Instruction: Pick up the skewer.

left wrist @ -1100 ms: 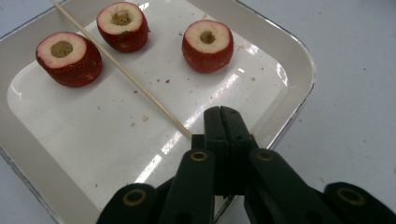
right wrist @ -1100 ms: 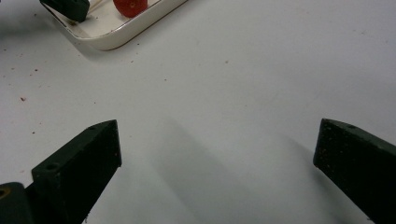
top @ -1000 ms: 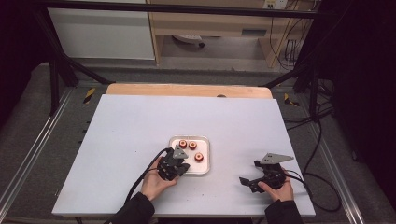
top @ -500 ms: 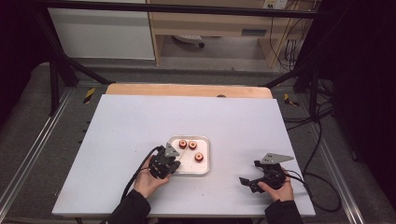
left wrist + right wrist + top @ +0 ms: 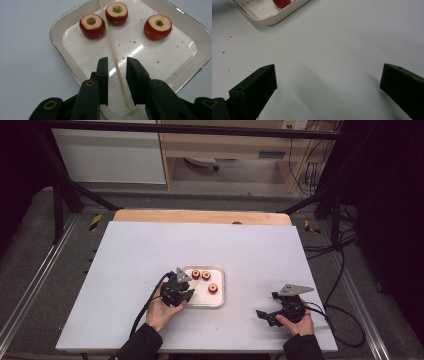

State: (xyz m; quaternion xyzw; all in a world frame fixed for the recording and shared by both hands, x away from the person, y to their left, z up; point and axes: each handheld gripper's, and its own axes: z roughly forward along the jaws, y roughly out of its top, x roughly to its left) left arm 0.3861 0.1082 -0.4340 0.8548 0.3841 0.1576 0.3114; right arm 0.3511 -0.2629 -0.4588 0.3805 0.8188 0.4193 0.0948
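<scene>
high: overhead, forward-down, far | gripper views: close, low | shared: tray (image 5: 221, 285) corner

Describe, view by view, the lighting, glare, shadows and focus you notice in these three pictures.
High view: the white table is evenly lit and the surroundings are dark. Left gripper view: glare streaks the tray floor; the three cored red fruits are sharp and the skewer stays crisp. Right gripper view: soft shadows fall beside the right gripper on the table.
</scene>
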